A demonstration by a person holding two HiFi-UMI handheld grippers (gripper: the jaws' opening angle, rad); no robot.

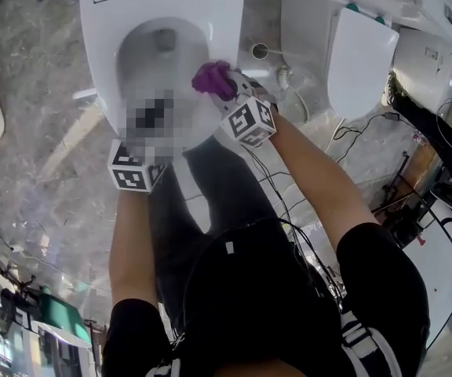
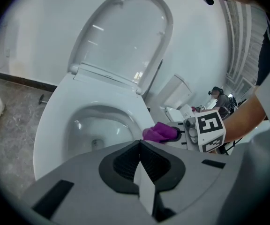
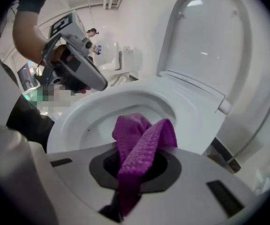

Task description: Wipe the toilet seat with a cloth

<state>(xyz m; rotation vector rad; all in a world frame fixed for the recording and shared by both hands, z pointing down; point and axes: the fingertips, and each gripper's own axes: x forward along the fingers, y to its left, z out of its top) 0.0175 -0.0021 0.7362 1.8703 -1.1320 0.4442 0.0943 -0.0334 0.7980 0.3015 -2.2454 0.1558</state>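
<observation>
Left gripper view: the left gripper (image 2: 139, 159) has its 2 jaws pressed together with nothing between them, above the front of the toilet seat (image 2: 50, 121). The lid (image 2: 125, 41) stands upright behind the seat. The purple cloth (image 2: 161, 131) lies on the seat's right rim, held by the right gripper (image 2: 179, 134).

Right gripper view: the jaws clamp the cloth, whose folds bulge out over the seat.

Head view: the cloth rests on the seat's right rim, and the left gripper is at the seat's front edge.

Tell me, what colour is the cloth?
Purple; the cloth shows best in the right gripper view.
</observation>
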